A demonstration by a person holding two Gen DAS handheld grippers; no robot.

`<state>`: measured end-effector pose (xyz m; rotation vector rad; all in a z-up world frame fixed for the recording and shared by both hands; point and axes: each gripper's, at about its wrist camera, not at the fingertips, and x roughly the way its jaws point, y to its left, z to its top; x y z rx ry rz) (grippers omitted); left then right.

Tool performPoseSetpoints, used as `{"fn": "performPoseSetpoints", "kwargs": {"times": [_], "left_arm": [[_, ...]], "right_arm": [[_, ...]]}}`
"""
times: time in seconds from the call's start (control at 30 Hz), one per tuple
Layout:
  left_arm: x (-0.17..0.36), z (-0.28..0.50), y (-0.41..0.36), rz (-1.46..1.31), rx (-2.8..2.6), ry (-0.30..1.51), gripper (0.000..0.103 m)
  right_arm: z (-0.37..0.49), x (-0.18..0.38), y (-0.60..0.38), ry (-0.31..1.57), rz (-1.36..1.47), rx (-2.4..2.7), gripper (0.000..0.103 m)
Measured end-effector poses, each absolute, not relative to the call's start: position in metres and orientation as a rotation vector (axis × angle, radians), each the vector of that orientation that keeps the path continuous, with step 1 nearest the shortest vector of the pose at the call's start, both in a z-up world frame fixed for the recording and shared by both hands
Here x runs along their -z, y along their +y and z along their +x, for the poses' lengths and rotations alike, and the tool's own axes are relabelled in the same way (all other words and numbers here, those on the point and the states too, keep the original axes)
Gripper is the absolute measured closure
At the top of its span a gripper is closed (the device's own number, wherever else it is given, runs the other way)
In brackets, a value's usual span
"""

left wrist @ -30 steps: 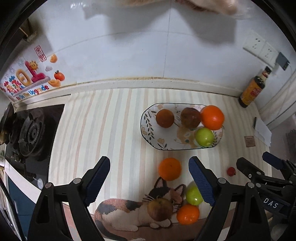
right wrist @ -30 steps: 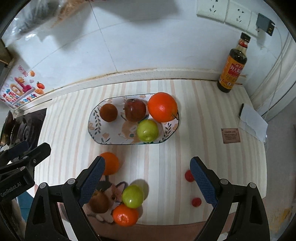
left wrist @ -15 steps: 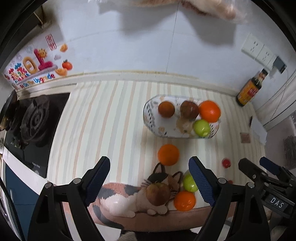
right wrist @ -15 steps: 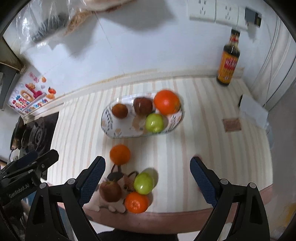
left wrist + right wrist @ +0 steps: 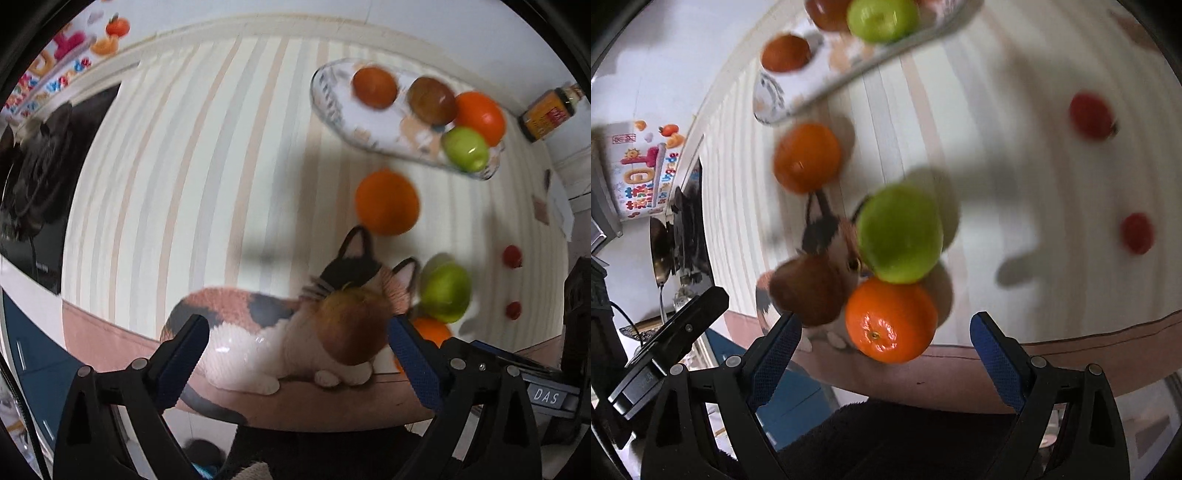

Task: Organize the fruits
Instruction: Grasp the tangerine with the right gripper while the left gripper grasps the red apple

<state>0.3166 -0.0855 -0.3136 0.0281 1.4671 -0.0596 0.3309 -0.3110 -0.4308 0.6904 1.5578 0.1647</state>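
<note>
Fruit on plate (image 5: 325,99): 4, i.e. 2 brownish, 1 orange (image 5: 480,116), 1 green apple (image 5: 465,149). Loose on counter at 3–5 o'clock: 2 oranges (image 5: 388,201) (image 5: 892,319), 1 green apple (image 5: 899,232), 1 brown fruit (image 5: 351,323), 2 small red ones (image 5: 1091,114) (image 5: 1137,232). Bottles: 1 (image 5: 546,114).

Between the wide-apart jaws of the right gripper (image 5: 884,349) sits an orange (image 5: 891,320), with a green apple (image 5: 899,233) just beyond it, a brown fruit (image 5: 812,290) to its left, and two small red fruits (image 5: 1137,233) far right.
</note>
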Motion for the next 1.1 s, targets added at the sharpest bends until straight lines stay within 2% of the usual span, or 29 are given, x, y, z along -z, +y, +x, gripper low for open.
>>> {"fn": "performPoseSetpoints", "kwargs": {"times": [0.2, 0.47, 0.63, 0.7, 0.73, 0.77, 1.1], "left_arm": [[0.330, 0.313, -0.083, 0.037, 0.043, 1.514, 0.004], [0.353, 0.315, -0.114, 0.098, 0.115, 1.564, 0.004], [0.380, 0.319, -0.137, 0.097, 0.164, 1.613, 0.004], [0.390, 0.319, -0.144, 0.092, 0.184, 1.615, 0.012], [0.391, 0.319, -0.146, 0.094, 0.188, 1.608, 0.031], [0.392, 0.318, -0.147, 0.103, 0.180, 1.604, 0.038], [0.388, 0.308, -0.132, 0.075, 0.157, 1.597, 0.038]], "right_arm": [[0.329, 0.461, -0.288, 1.595, 0.637, -0.190, 0.035], [0.312, 0.452, -0.286, 1.545, 0.405, -0.143, 0.036], [0.300, 0.455, -0.306, 1.552, 0.422, -0.118, 0.036], [0.301, 0.455, -0.309, 1.558, 0.443, -0.109, 0.035], [0.300, 0.457, -0.311, 1.565, 0.458, -0.102, 0.035], [0.302, 0.457, -0.316, 1.570, 0.468, -0.094, 0.035], [0.303, 0.454, -0.307, 1.575, 0.410, -0.083, 0.035]]}}
